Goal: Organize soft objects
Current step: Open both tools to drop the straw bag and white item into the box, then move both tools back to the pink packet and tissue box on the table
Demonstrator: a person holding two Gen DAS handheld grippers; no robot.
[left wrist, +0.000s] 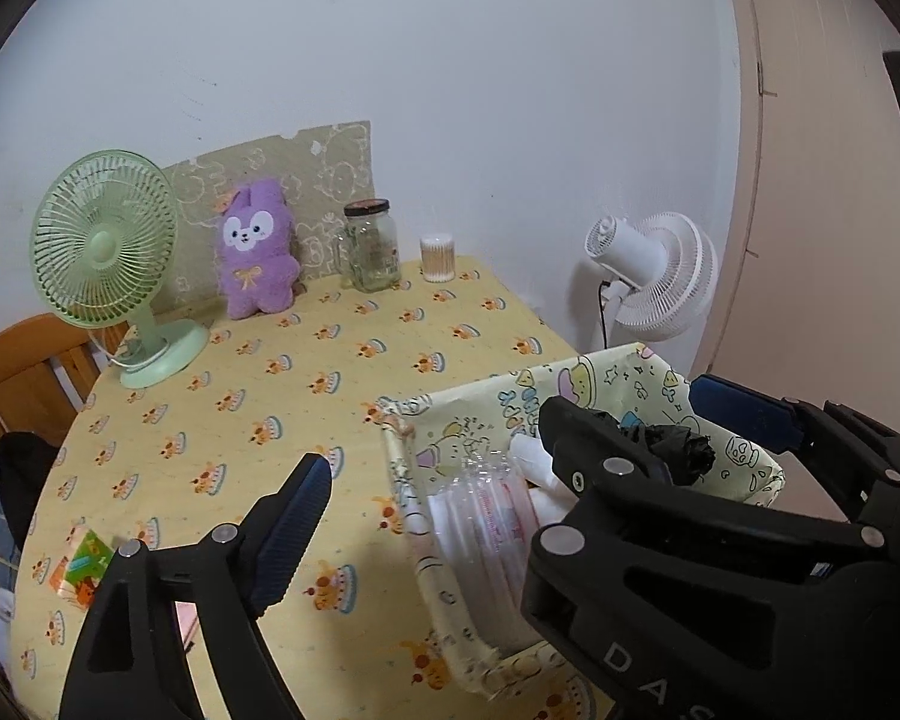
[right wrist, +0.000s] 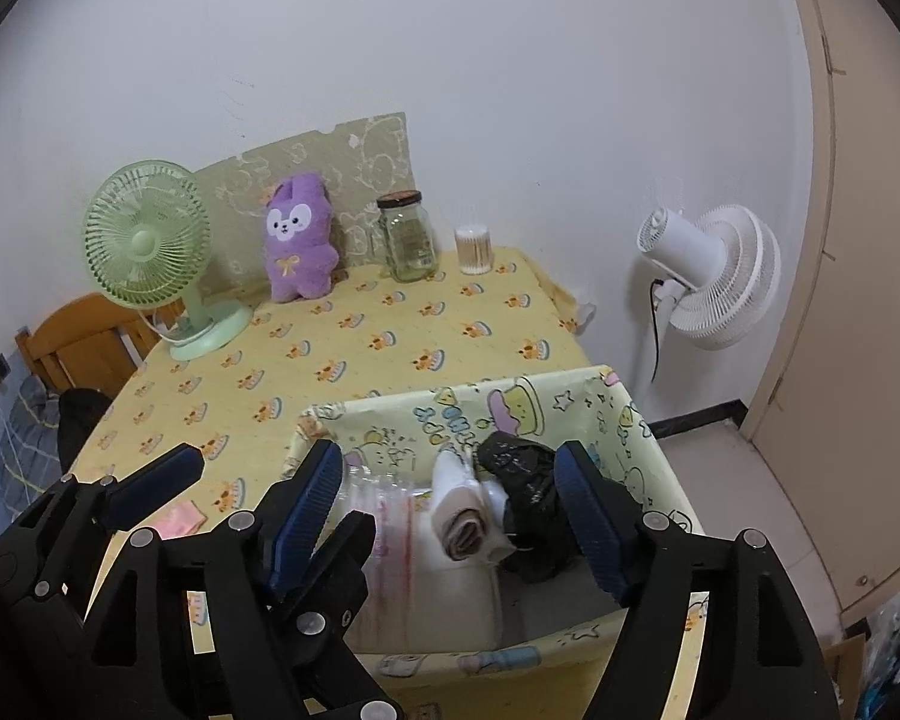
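Where right gripper (right wrist: 462, 516) gapes, black bag (right wrist: 528, 480) partly hidden.

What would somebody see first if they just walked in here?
Probably the purple plush bunny sitting against the wall at the back of the yellow table, next to the green fan. Closer in, a cartoon-printed box holds a crumpled black bag and white bags.

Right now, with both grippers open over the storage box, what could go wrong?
The left gripper and right gripper overlap closely and could collide. The black plastic bag sits high in the fabric storage box and may spring out. The box stands near the table's edge; a nudge could tip it.
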